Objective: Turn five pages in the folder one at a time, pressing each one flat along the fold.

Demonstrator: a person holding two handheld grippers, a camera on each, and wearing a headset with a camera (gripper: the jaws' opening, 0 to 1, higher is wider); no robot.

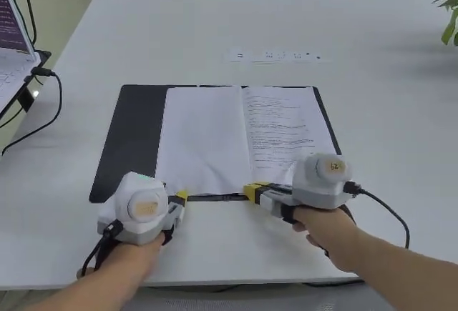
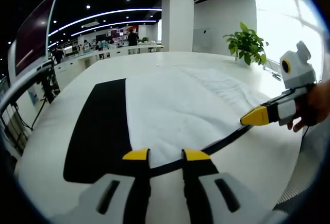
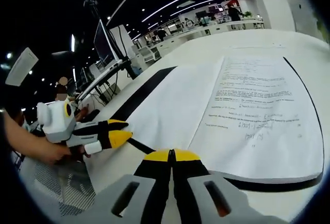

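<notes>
1. The black folder [image 1: 133,139] lay open on the white tabletop [image 1: 215,11], straight ahead of the person, its near edge just in front of both tongs.
2. A blank page [image 1: 200,139] lay flat on the left of the fold, and a printed page [image 1: 283,129] lay flat on the right. A wide strip of the black cover showed bare to the left of the blank page.
3. The left tongs [image 2: 166,155] stood narrowly parted with nothing between the yellow tips, at the folder's near edge below the blank page's near corner.
4. The right tongs [image 3: 170,156] were pressed together, tip against tip, with nothing seen between them. They sat at the near end of the fold, pointing left. I could not tell whether they touched the paper.
5. The two pairs of tongs were near each other, tips facing across the bottom of the blank page.
6. A laptop [image 1: 11,39] with a dark cable [image 1: 50,93] stood at the far left, a few plant leaves [image 1: 449,18] at the far right, and a small white label strip [image 1: 275,56] lay beyond the folder.
</notes>
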